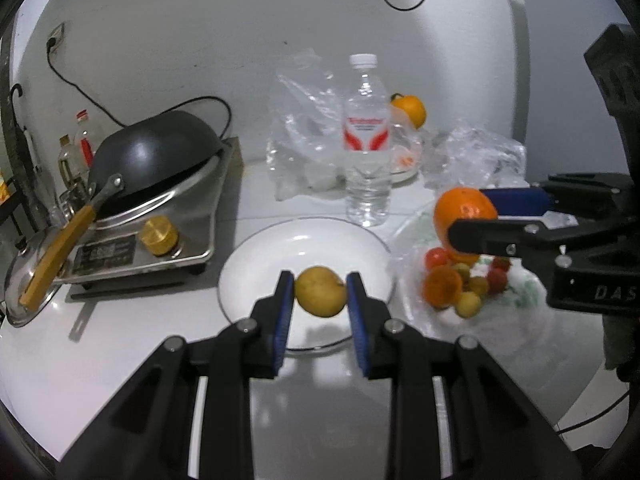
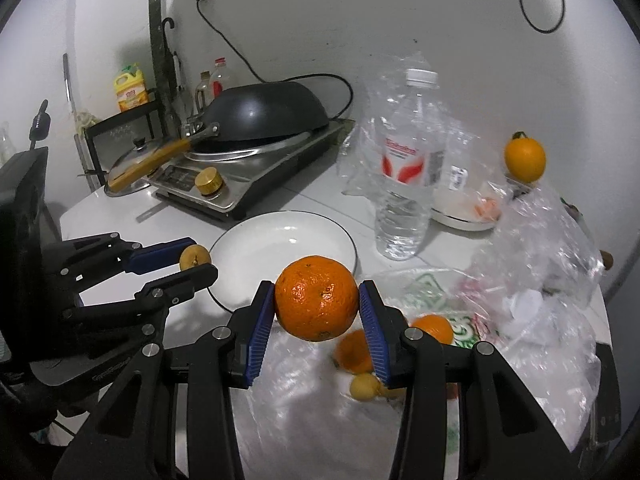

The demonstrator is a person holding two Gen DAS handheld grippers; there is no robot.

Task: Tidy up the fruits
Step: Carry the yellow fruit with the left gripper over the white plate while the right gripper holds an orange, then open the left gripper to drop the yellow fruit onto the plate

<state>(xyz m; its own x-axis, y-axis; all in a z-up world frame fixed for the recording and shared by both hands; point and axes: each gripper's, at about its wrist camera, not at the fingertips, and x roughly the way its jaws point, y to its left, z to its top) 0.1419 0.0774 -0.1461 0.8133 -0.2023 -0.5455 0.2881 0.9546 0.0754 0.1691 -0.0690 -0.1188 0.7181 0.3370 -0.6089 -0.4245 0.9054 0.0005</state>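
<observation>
We are gripping a small yellow round fruit in our left gripper above the empty white round plate and a large orange in our right gripper, while more fruits are waiting on the clear plastic bag at right.

Left gripper: my fingers are clamped on a small yellow fruit, held over the white plate on the table. At right, the right gripper pinches an orange above a plastic bag of mixed small fruit. Water bottle stands behind the plate. Dark wok sits upside down on the stove, far left.
</observation>
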